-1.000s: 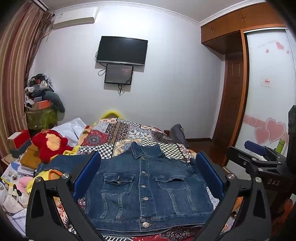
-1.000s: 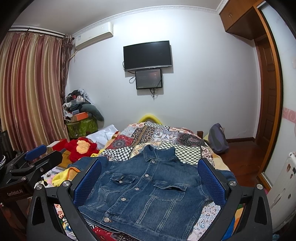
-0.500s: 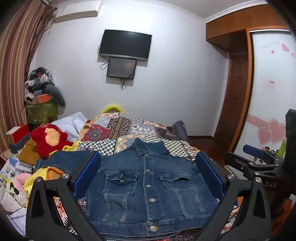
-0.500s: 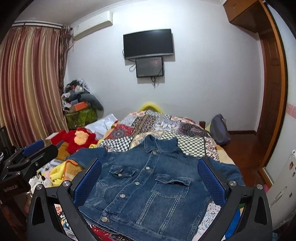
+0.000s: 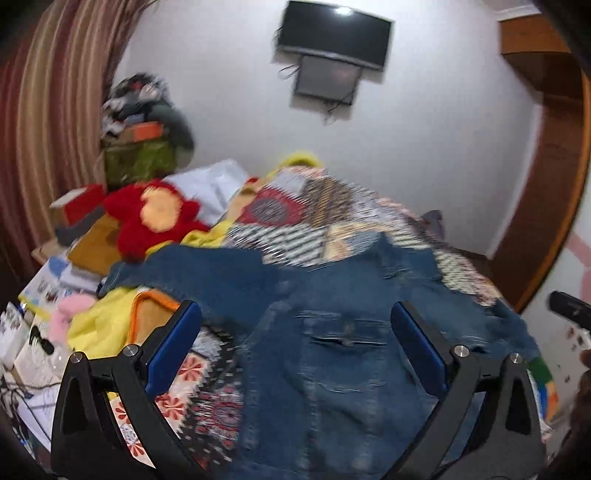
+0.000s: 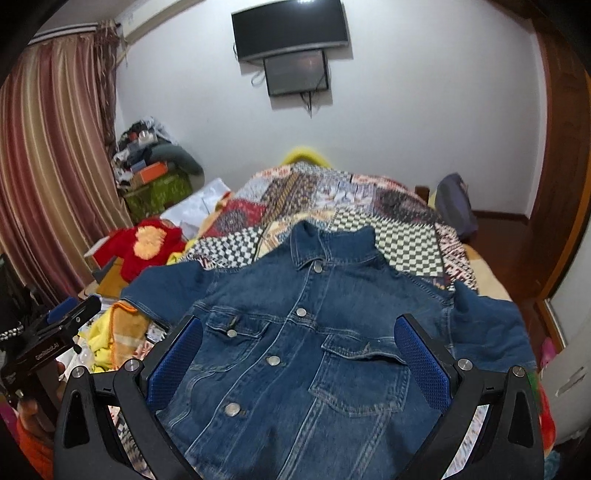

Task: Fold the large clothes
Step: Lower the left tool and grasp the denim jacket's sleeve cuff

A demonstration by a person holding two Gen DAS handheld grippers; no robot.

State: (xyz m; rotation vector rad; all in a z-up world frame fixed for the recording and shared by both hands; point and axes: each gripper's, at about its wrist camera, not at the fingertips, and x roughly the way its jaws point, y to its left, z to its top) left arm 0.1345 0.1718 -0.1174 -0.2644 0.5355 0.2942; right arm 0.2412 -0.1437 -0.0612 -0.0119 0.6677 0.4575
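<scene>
A blue denim jacket (image 6: 317, 332) lies flat and buttoned on a patchwork bedspread (image 6: 402, 236), collar toward the far wall, both sleeves spread out. My right gripper (image 6: 297, 354) hovers open above its lower front, blue pads wide apart, nothing held. In the blurred left wrist view the denim jacket (image 5: 332, 350) fills the lower middle, its left sleeve (image 5: 192, 273) reaching left. There my left gripper (image 5: 295, 343) is open over the jacket's left chest pocket, holding nothing. The left gripper (image 6: 55, 332) also shows at the right wrist view's left edge.
A red and yellow plush toy (image 5: 155, 214), a yellow blanket (image 5: 103, 325) and books crowd the bed's left side. Striped curtains (image 6: 48, 184) hang at left. A wall television (image 6: 291, 33) is opposite. A dark bag (image 6: 454, 206) and wooden wardrobe (image 6: 561, 184) stand at right.
Both grippers have tipped downward and moved closer to the jacket. The left one has also swung left, toward the jacket's left sleeve, blurring its view. Both stay open.
</scene>
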